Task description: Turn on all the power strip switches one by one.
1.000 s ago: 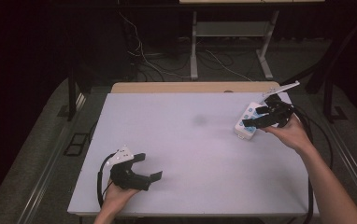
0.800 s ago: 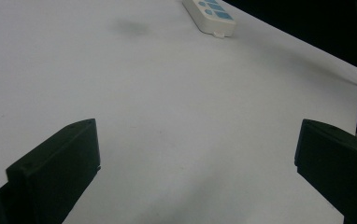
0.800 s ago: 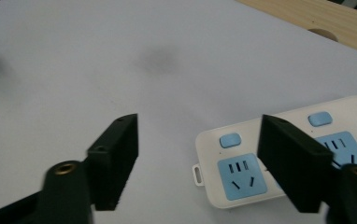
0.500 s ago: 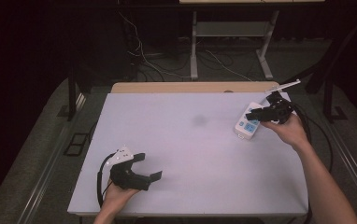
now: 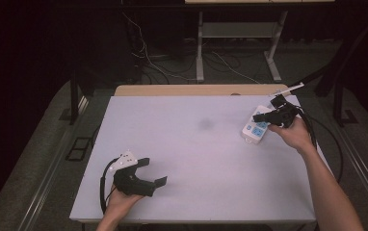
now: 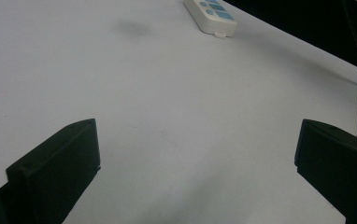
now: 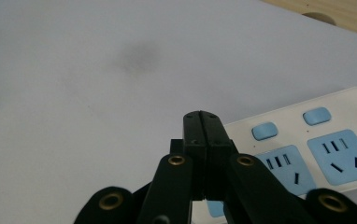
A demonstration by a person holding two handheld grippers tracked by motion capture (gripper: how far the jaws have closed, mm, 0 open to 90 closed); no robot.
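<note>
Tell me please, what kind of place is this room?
Probably a lab or recording workshop, not a home. A plain white table stands on a dark floor, loose cables trail behind it beside a metal stand, and a person works handheld grippers near a white power strip.

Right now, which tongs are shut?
The right tongs, jaws pressed together with nothing between, over the power strip. The left tongs gape wide, far from it.

Bare table (image 5: 196, 159) all around; power strip (image 5: 254, 130) sits far right.
</note>
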